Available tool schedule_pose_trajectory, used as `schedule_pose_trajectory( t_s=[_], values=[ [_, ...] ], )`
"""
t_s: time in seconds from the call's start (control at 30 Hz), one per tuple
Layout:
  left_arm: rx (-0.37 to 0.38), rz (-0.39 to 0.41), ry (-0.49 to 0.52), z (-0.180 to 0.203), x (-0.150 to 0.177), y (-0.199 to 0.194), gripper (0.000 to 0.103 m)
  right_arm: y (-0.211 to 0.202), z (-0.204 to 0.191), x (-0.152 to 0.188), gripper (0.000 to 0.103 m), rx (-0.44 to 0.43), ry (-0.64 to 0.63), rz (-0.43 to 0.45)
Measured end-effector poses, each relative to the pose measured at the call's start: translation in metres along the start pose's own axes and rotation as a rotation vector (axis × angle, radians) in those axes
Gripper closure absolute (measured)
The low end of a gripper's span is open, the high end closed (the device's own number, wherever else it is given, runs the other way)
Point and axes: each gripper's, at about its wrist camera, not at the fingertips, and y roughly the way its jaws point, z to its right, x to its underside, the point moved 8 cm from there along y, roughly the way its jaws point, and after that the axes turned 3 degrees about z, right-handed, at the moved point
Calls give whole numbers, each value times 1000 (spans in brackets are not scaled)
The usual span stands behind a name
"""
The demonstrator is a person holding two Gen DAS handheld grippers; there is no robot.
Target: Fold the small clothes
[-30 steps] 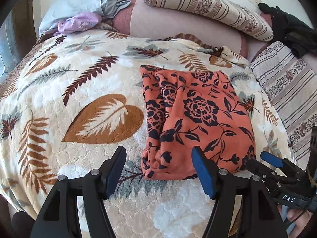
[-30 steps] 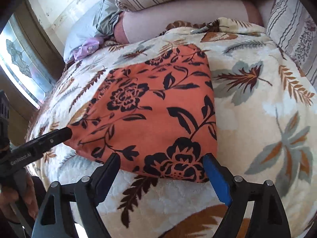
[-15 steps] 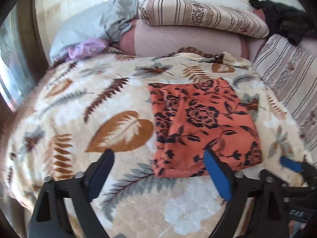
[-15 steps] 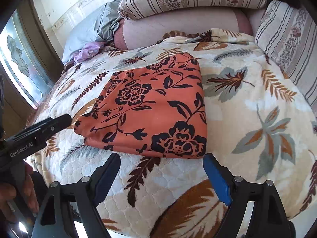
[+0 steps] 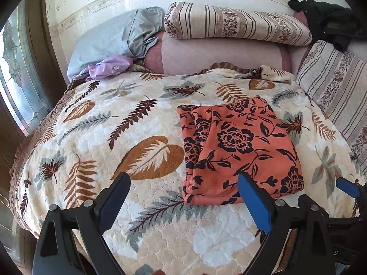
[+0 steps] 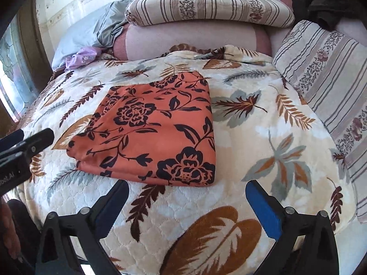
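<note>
Looking down both tools, I see the orange floral garment lying folded into a compact rectangle on the leaf-print bedspread, toward the pillow end, its layered edges stacked along one side. That flat, squared shape tells me this fold is likely finished. My left tool hangs just short of the garment's near edge with its blades spread wide and nothing between them. My right tool is opening at this moment, also empty, clear of the cloth so the stack is not disturbed.
</note>
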Motion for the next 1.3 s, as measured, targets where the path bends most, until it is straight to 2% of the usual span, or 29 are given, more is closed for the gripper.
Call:
schedule_pose_trajectory(
  t_s=[0.23,0.5,1.3],
  values=[
    [-41,17,28,1,-5,-4,8,-6,-5,-16,0,14,-17,24],
    [4,1,-26,-3,-9,1,9,-6,-8,-27,0,26,-40,31],
    [-10,8,-19,2,-15,9,9,-2,-8,-37,0,37,-42,49]
  ],
)
